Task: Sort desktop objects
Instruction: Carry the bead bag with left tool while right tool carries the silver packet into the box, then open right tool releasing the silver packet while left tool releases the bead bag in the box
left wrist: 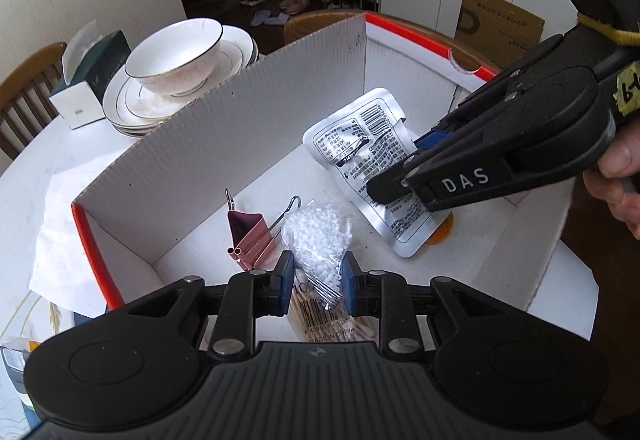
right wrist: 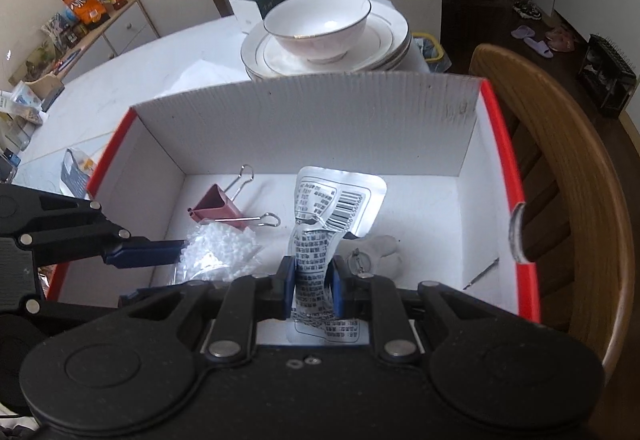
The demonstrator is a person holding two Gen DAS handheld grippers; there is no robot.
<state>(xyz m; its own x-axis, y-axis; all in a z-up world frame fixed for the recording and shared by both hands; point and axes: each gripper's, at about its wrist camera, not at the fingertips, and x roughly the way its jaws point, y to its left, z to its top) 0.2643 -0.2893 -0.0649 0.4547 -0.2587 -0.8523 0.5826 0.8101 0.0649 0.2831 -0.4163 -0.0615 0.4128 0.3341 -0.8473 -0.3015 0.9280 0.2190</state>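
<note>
Left tongs (left wrist: 316,282) pinch bead bag (left wrist: 318,240); right tongs (right wrist: 311,286) clamp foil pouch (right wrist: 320,240) inside box (right wrist: 360,120). Slick film may slip free.

"DAS" on right tongs (left wrist: 394,182); "MADE IN CHINA" on swab pack (left wrist: 326,324).

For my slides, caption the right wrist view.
Right gripper clamps silver foil packet inside white cardboard box.
</note>
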